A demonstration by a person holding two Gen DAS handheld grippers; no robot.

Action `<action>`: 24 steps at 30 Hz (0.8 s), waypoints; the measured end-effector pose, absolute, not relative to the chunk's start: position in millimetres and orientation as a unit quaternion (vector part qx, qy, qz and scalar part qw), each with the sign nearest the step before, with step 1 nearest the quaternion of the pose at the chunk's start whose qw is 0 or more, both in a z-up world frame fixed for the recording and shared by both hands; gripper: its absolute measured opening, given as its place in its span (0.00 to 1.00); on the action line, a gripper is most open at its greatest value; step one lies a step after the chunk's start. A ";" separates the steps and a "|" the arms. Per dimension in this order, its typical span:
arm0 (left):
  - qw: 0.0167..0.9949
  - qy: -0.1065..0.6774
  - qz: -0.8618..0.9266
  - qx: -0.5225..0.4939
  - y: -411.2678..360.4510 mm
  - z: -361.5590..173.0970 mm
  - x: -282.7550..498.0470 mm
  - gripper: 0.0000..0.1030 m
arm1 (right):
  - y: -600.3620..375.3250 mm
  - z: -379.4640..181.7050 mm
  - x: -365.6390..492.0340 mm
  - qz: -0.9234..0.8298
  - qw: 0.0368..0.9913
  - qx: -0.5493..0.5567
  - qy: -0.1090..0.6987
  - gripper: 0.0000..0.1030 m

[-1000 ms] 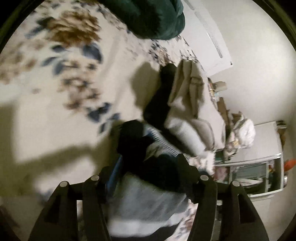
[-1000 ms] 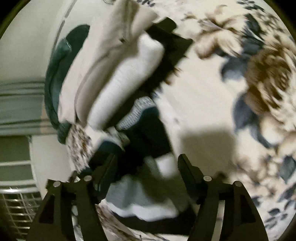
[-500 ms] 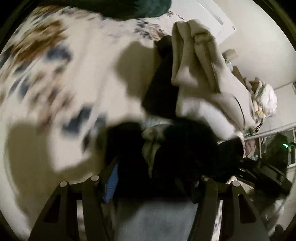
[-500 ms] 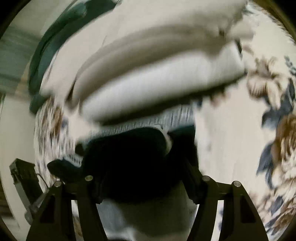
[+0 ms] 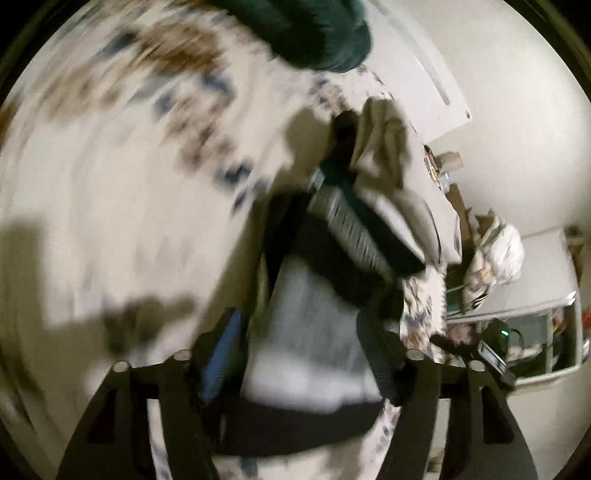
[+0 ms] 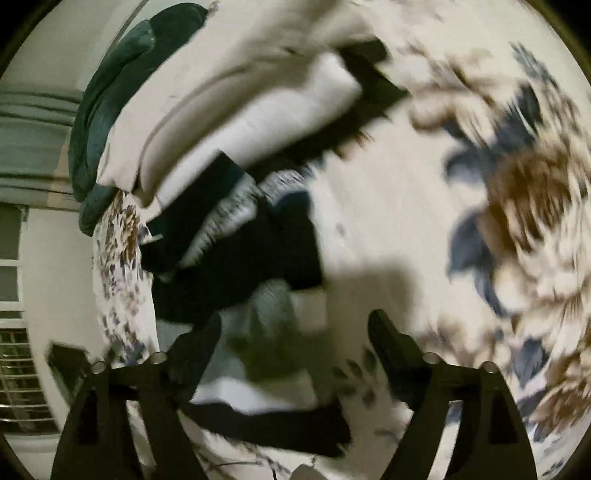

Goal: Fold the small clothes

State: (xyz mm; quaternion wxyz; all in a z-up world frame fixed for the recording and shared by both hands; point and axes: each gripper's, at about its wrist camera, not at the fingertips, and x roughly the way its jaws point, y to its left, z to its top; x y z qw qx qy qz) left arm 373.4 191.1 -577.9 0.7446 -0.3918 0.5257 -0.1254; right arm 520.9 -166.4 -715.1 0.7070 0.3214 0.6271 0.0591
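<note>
A folded grey garment (image 5: 306, 332) with a white and a black band lies on the floral bedsheet (image 5: 110, 184), up against a stack of folded clothes (image 5: 380, 147). My left gripper (image 5: 297, 321) straddles it, its jaws opening; the cloth fills the gap and the pads look just off it. In the right wrist view the same garment (image 6: 266, 325) lies near the left finger of my right gripper (image 6: 295, 319), whose jaws are opening wide, with bare sheet (image 6: 406, 221) by the other finger. The stack (image 6: 229, 74) holds beige, white, black and striped pieces. Both views are blurred.
A dark green pillow (image 5: 314, 33) lies behind the stack, and shows again as a pillow (image 6: 110, 110) at the bed's far side. Beyond the bed's edge are a white cabinet (image 5: 546, 266), a white bundle (image 5: 498, 254) and a dark device with a green light (image 5: 502, 332).
Both grippers went in close to the stack with the garment, then drew back. The garment now lies flat by the stack, and the right jaws stand wider with a gap beside the cloth.
</note>
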 end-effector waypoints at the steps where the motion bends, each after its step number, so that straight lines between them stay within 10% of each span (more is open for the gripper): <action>1: 0.734 0.526 -0.126 -0.410 192.0 -583.8 359.8 0.67 | -171.9 -719.1 515.3 0.062 0.705 0.325 0.627 0.87; 24: 0.659 0.449 -0.006 -0.603 117.1 -641.5 247.9 0.74 | -138.4 -813.5 619.9 0.253 0.609 0.292 0.692 0.94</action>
